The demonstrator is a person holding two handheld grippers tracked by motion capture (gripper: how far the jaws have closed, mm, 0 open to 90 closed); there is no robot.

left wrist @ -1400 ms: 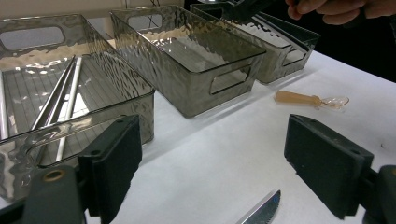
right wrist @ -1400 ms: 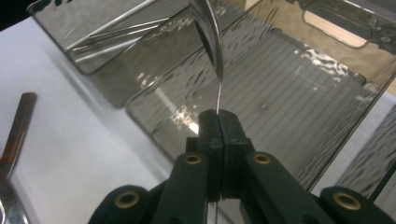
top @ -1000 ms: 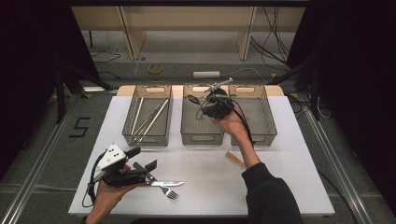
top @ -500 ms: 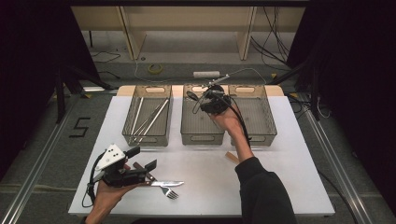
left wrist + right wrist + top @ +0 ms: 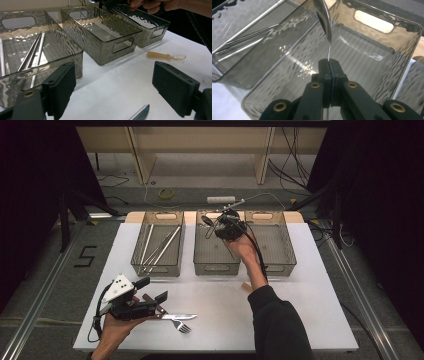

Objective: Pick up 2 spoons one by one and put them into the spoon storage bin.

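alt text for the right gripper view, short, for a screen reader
The right gripper, jaws shut on the thin handle of a metal spoon, holds it bowl-up over the empty middle bin, a smoky clear plastic one. The neighbouring bin at the left of the picture holds long metal utensils.

Lab: dark curtains [image 5: 35, 180], floor cables [image 5: 295, 155], rails [image 5: 45, 285].

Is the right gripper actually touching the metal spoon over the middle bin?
Touching. In the right gripper view the right gripper has its jaws closed on the spoon, whose thin handle runs down between them above the middle bin.
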